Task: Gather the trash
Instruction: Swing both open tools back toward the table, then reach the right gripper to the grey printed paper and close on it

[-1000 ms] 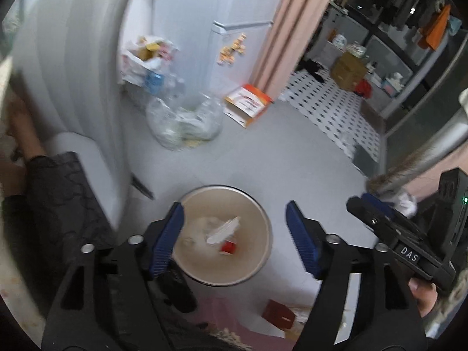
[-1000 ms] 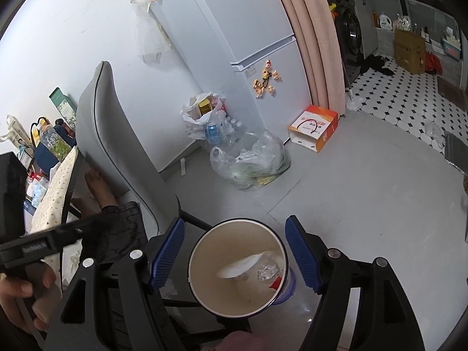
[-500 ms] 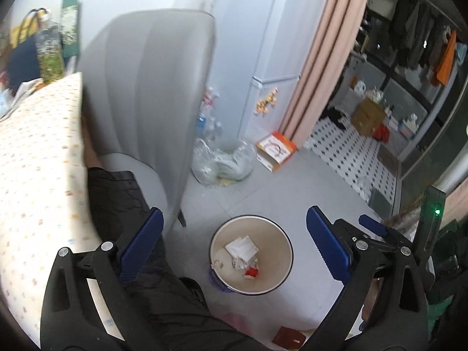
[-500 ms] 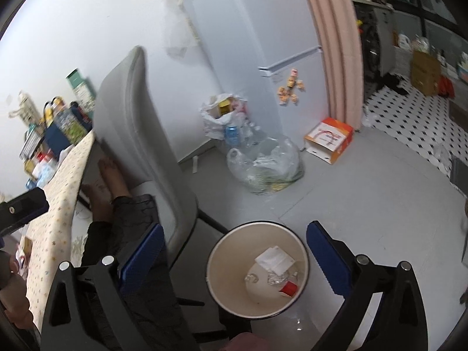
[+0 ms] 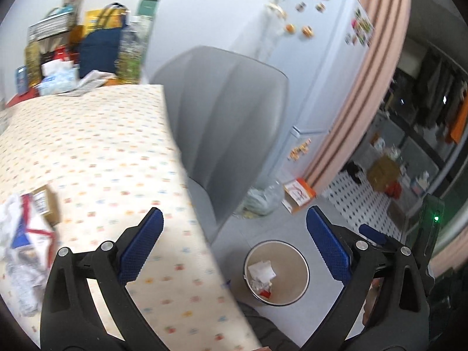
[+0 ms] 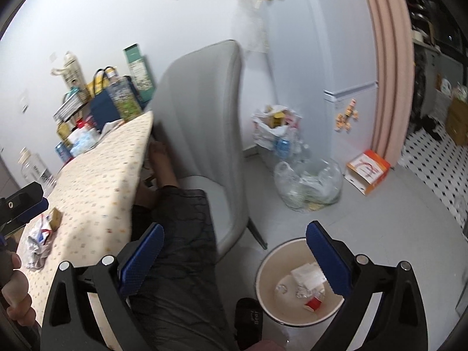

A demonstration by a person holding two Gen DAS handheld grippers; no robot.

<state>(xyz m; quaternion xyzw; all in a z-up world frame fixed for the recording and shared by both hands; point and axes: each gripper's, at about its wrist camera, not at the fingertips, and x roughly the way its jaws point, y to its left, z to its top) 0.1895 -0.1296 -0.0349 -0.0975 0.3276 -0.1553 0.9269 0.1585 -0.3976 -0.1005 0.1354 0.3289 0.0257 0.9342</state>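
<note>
My left gripper (image 5: pixel 234 244) is open and empty, held above the edge of the dotted tablecloth (image 5: pixel 96 152). Crumpled wrappers (image 5: pixel 23 234) and a small cardboard box (image 5: pixel 46 207) lie on the cloth at the left. The round cream bin (image 5: pixel 276 272) stands on the floor below, with white paper and a red scrap inside. My right gripper (image 6: pixel 234 244) is open and empty above the person's lap. In its view the bin (image 6: pixel 269 275) is at the lower right, and the wrappers (image 6: pixel 38 239) and the box (image 6: pixel 55 218) lie on the table at the left.
A grey chair (image 6: pixel 210 122) stands between the table and the white fridge (image 6: pixel 321 58). A clear bag of rubbish (image 6: pixel 307 187), a white bag of bottles (image 6: pixel 276 131) and an orange box (image 6: pixel 368 171) sit on the floor. Bags and bottles (image 5: pixel 96 44) crowd the table's far end.
Both grippers have risen and swung left, away from the bin toward the table. Both jaws opened wider a second ago and have stayed wide. The tabletop with its wrappers has come into view.
</note>
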